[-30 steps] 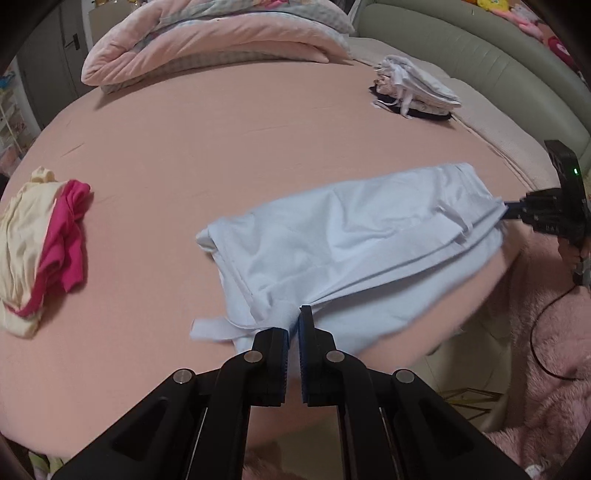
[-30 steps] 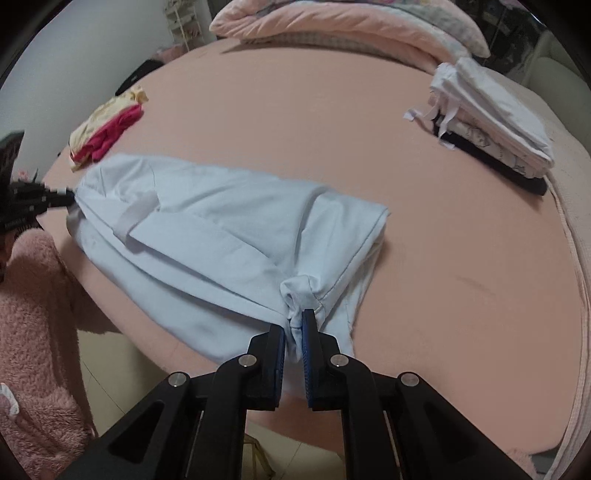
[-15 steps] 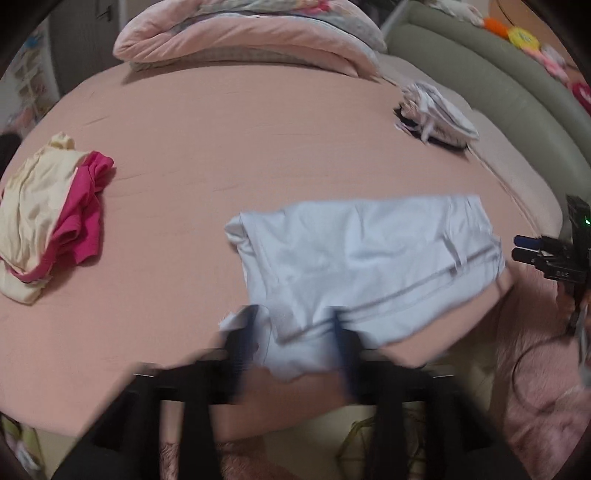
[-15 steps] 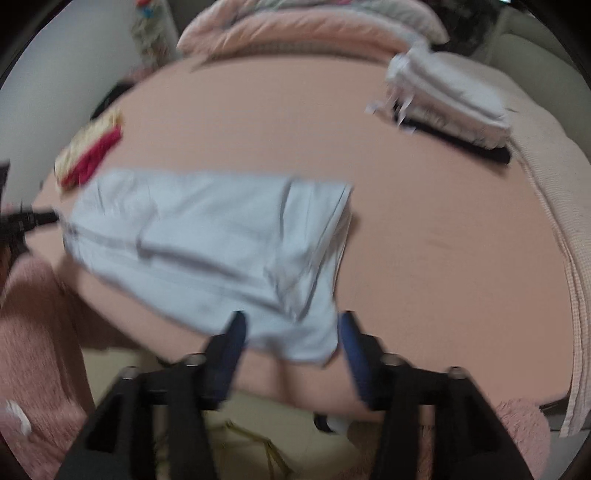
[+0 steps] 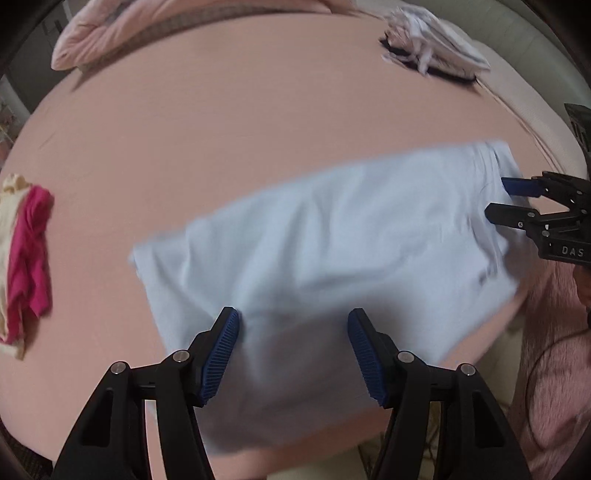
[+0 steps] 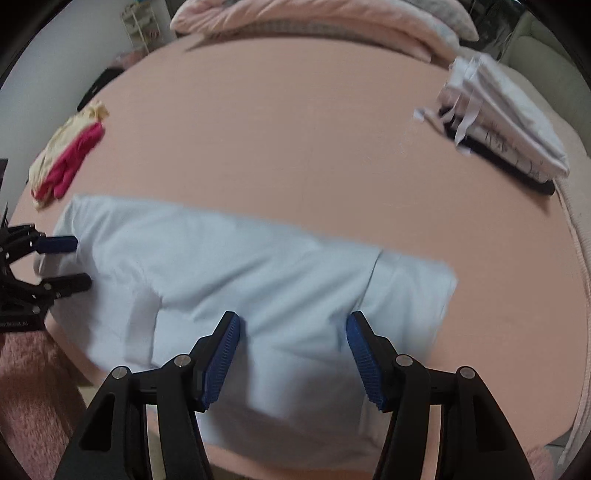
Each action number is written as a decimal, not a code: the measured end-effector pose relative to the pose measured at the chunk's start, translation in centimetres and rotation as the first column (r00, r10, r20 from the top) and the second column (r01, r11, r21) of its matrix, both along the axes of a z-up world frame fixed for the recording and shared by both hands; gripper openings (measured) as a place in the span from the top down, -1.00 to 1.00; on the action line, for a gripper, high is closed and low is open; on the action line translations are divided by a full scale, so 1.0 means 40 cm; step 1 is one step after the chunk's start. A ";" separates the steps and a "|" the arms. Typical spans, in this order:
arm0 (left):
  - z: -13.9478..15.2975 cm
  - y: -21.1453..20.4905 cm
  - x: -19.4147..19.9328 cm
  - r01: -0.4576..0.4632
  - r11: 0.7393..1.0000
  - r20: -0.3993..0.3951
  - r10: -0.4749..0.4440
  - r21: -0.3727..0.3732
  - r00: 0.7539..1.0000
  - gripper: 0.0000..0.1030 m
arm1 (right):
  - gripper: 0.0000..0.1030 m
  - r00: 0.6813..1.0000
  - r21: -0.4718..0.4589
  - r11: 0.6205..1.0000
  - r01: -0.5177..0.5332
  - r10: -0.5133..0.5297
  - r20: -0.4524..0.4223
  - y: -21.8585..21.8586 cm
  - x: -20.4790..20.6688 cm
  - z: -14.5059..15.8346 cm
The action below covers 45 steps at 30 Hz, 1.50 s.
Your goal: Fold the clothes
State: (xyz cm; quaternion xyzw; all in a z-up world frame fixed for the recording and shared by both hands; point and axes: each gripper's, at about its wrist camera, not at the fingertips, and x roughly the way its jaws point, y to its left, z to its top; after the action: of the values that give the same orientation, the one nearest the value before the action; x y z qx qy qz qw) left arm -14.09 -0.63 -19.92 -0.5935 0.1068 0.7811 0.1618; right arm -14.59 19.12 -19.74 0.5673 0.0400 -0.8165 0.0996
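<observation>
Left-wrist view, left to right. A crumpled cream and magenta garment (image 5: 23,258) lies at the left edge of the pink bed (image 5: 229,122). The left gripper (image 5: 293,325) points forward over the near edge of the bed with its two blue-padded fingers (image 5: 223,339) spread wide, grasping nothing; the light blue garment (image 5: 332,251) lies flat beneath and between them, motion-blurred, its near part hanging over the bed edge. A stack of folded clothes (image 5: 436,55) sits at the far right of the bed, well apart from the garment. The right gripper (image 5: 496,201) enters from the right, fingers parted, its tips at the garment's right end; whether they touch the cloth cannot be told.

Right-wrist view, left to right. The left gripper (image 6: 81,262) enters from the left edge with fingers apart, tips at the garment's left end. The cream and magenta garment (image 6: 68,151) lies beyond it. The light blue garment (image 6: 240,273) spans the near part of the bed (image 6: 288,140). The right gripper (image 6: 293,325) hovers over the garment's near edge, fingers (image 6: 364,350) released and wide. The folded stack (image 6: 502,122) rests at the far right, a rolled pink quilt (image 6: 314,18) behind.
</observation>
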 end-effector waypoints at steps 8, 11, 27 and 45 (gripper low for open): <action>0.015 -0.033 0.108 0.147 0.988 -0.053 -0.149 -0.043 0.987 -0.14 | -0.16 0.999 0.033 0.998 -0.050 0.050 -0.009 0.013 0.121 -0.011; 0.029 -0.019 0.137 0.223 0.968 -0.165 -0.239 -0.111 0.957 -0.14 | -0.16 0.992 0.116 0.987 -0.113 0.119 -0.045 -0.013 0.147 0.002; 0.019 0.014 0.112 0.275 0.961 -0.188 -0.271 -0.004 0.944 0.92 | 0.87 0.970 0.087 0.981 -0.173 0.185 -0.157 -0.067 0.109 0.008; 0.075 -0.032 0.161 0.218 0.972 -0.225 -0.194 0.086 0.955 0.86 | 0.66 0.970 0.011 0.988 -0.151 0.151 -0.189 -0.016 0.186 0.085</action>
State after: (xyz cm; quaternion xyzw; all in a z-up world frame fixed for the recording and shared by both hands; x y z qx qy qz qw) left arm -7.66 -1.92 -16.92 -0.4811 0.1418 0.8243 0.2625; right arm -7.17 18.47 -16.35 0.4825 0.0907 -0.8567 0.1582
